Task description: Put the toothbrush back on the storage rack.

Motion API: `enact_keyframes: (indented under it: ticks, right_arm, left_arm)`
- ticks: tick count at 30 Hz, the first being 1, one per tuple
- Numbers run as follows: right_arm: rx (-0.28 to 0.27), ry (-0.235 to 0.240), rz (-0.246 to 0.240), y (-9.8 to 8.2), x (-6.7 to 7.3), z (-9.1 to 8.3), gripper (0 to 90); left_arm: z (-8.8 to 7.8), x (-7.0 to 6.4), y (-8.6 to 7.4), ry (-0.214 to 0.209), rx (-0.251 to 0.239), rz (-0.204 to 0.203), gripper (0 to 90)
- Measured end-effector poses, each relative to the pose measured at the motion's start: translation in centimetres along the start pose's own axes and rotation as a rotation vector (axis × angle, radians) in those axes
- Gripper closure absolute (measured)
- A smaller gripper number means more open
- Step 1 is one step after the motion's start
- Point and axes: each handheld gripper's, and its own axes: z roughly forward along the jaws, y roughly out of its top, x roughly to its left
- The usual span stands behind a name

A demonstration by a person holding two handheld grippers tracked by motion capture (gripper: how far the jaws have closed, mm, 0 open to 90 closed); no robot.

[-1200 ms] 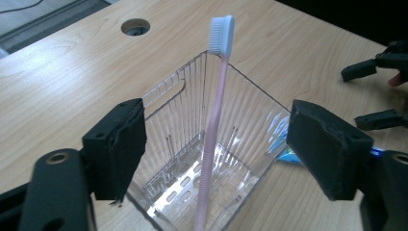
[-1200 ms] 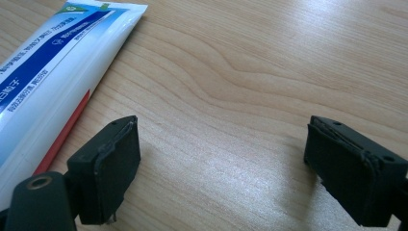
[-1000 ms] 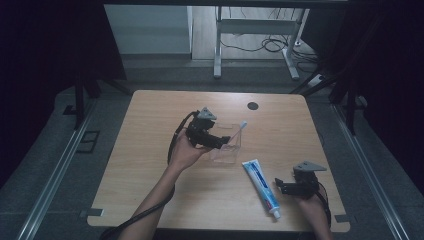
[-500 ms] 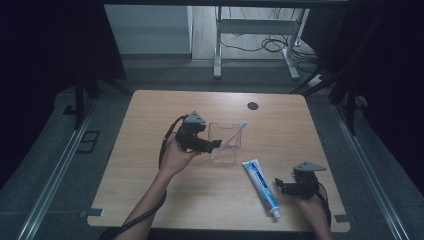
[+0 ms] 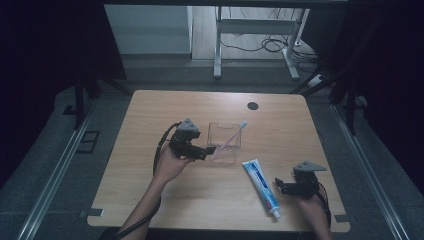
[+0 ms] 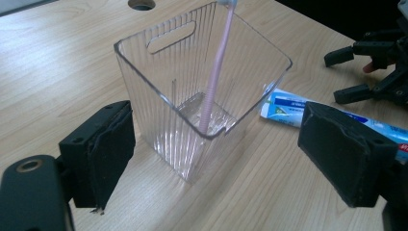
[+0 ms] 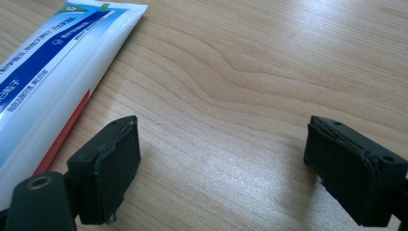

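Toothbrush, pale pink with a thin ribbed handle, stands tilted inside the clear plastic bin, foot on the bin's floor, head leaning out over the far rim. The bin is square, ribbed on its walls, with a slot handle cut in the far wall, and sits near the middle of the table.

Nearest the person's edge, the right gripper rests low toward the table's near right corner, jaws spread wide over bare wood and holding nothing. Just beside it lies a white and blue toothpaste tube, flat on the wood, its cap toward the near edge and its crimped end toward the bin. In the right gripper view the tube passes outside the left jaw.

Farther in, the left gripper sits at the bin's left side, jaws wide apart, flanking the bin's near corner without gripping it.

The table is light wood grain with a dark round hole near its far edge. Beyond it are grey floor, metal desk legs and loose cables, with dark curtains at both sides.
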Motion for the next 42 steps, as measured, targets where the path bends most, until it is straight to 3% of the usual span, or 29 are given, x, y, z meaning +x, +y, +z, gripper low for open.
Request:
enact_keyframes:
  ticks: [14, 24, 30, 42]
  right_arm:
    - [0.0, 0.0, 0.001, 0.0, 0.0, 0.0, 12.4]
    - [0.0, 0.0, 0.0, 0.0, 0.0, 0.0, 12.4]
    - [0.001, 0.001, -0.001, 0.0, 0.0, 0.0, 12.4]
    - [0.001, 0.001, -0.001, 0.0, 0.0, 0.0, 12.4]
  left_arm:
    - [-0.4, -0.1, -2.4, 0.029, -0.01, 0.017, 13.1]
    - [-0.7, -0.3, -4.5, 0.04, -0.01, 0.0, 11.3]
    - [-0.7, -0.2, -5.7, 0.046, 0.003, -0.011, 8.6]
    - [-0.7, -0.9, -7.8, 0.09, 0.05, 0.028, 2.2]
